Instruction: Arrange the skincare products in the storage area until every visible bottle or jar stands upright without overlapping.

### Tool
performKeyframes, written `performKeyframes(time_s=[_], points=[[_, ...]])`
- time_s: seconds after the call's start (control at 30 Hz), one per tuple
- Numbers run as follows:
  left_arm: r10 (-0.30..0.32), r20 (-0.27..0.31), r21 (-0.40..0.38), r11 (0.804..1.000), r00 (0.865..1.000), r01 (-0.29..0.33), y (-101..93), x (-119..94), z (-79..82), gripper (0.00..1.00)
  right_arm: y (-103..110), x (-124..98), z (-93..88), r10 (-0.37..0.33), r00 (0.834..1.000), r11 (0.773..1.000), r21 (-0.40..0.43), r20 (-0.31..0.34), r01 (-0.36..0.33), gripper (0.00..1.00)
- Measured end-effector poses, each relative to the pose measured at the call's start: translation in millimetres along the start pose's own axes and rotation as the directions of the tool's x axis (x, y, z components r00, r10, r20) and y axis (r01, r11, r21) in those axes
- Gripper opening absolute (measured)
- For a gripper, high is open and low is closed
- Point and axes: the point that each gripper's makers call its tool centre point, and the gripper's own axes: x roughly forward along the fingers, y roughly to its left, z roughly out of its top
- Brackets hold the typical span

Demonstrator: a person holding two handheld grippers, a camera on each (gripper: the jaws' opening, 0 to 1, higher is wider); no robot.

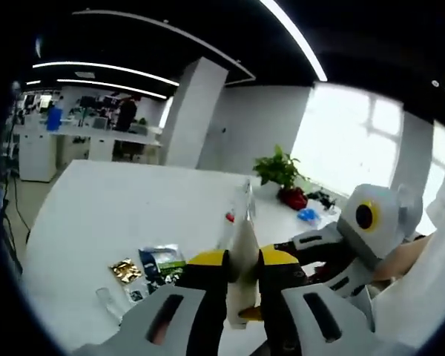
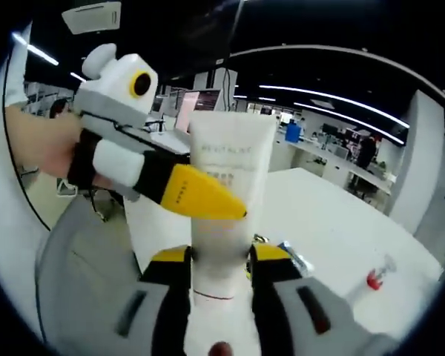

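Observation:
A white squeeze tube (image 2: 228, 159) with grey lettering is held up in the air above the white table (image 1: 133, 208). My right gripper (image 2: 222, 256) is shut on its lower part. My left gripper (image 1: 242, 259) is shut on the same tube (image 1: 243, 241), which shows edge-on between the yellow fingertips. In the right gripper view the left gripper (image 2: 208, 199) reaches in from the left, one yellow finger across the tube's front. In the left gripper view the right gripper (image 1: 311, 248) comes in from the right. A small clear bottle with a red cap (image 2: 374, 278) lies on the table.
Several sachets (image 1: 159, 265), a gold packet (image 1: 124, 271) and a small clear container (image 1: 107, 300) lie on the table below. A potted plant (image 1: 282, 172) and a blue item (image 1: 308, 215) sit near the far edge. A person's hand (image 2: 41, 144) holds the left gripper.

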Motion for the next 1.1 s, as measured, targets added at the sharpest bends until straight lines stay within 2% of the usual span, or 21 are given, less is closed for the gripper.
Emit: performKeyframes(time_s=[0.1, 0.17, 0.3, 0.37, 0.47, 0.57, 0.63, 0.73, 0.8, 0.9, 1.1], points=[[-0.058, -0.014, 0.022, 0.998, 0.998, 0.058, -5.2, 3, 5.5, 0.11, -1, -15, -8.7, 0.033, 0.999, 0.999, 0.028, -0.003, -0.033, 0.31], [-0.101, -0.049, 0.052, 0.993, 0.994, 0.103, -9.1, 6, 5.7, 0.11, -2, -28, -13.8, 0.068, 0.998, 0.997, 0.042, -0.013, -0.067, 0.29], [-0.185, -0.124, 0.111, 0.974, 0.975, 0.199, -20.2, 11, 2.4, 0.11, -18, -51, -11.5, 0.086, 0.996, 0.995, 0.055, -0.018, -0.084, 0.33], [-0.231, -0.159, 0.129, 0.959, 0.960, 0.252, -28.4, 13, 0.1, 0.11, -31, -62, -6.2, 0.080, 0.997, 0.995, 0.057, -0.017, -0.079, 0.33], [-0.293, -0.202, 0.163, 0.931, 0.934, 0.327, -42.3, 15, -3.0, 0.11, -41, -74, 13.8, 0.108, 0.993, 0.992, 0.066, 0.037, -0.110, 0.30], [-0.346, -0.255, 0.205, 0.893, 0.903, 0.400, -57.3, 15, -8.4, 0.11, -41, -77, 28.1, 0.147, 0.987, 0.988, 0.045, 0.059, -0.149, 0.29], [-0.380, -0.293, 0.232, 0.862, 0.877, 0.451, -68.6, 15, -12.0, 0.11, -35, -77, 35.5, 0.193, 0.979, 0.980, 0.024, 0.064, -0.195, 0.29], [-0.393, -0.307, 0.245, 0.847, 0.867, 0.471, -73.5, 17, -11.5, 0.11, -24, -77, 43.9, 0.265, 0.961, 0.963, 0.016, 0.083, -0.267, 0.28], [-0.405, -0.314, 0.246, 0.839, 0.859, 0.485, -76.0, 17, -11.2, 0.11, -14, -80, 49.1, 0.326, 0.941, 0.945, 0.007, 0.092, -0.328, 0.24], [-0.421, -0.324, 0.248, 0.827, 0.847, 0.505, -79.4, 16, -11.7, 0.11, -11, -80, 51.5, 0.350, 0.934, 0.937, -0.016, 0.077, -0.350, 0.19], [-0.444, -0.334, 0.245, 0.811, 0.831, 0.532, -84.3, 17, -12.8, 0.11, -8, -81, 57.0, 0.392, 0.917, 0.920, -0.017, 0.077, -0.392, 0.16]])
